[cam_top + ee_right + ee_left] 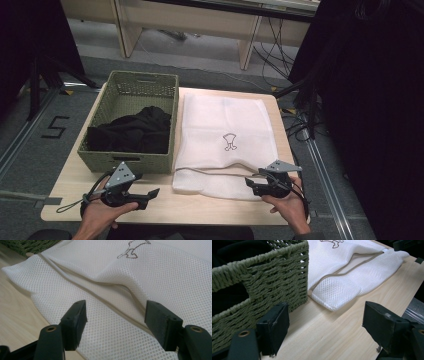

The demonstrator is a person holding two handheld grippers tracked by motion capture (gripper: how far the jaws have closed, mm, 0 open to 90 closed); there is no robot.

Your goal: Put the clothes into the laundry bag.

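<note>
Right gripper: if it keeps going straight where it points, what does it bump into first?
Most likely the white mesh bag. The right gripper has its jaws open and aimed at the bag's near edge, close to the zipper seam, with nothing between.

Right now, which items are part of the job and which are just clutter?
In play:
white mesh laundry bag
black garment in the green woven basket
left gripper, open
right gripper, open, at the bag's near edge

Lying about:
cables on the floor
wooden furniture legs behind the table

Lab: floor marking "5" [55, 127], loose cables [272, 47], tripod [42, 75].
</note>
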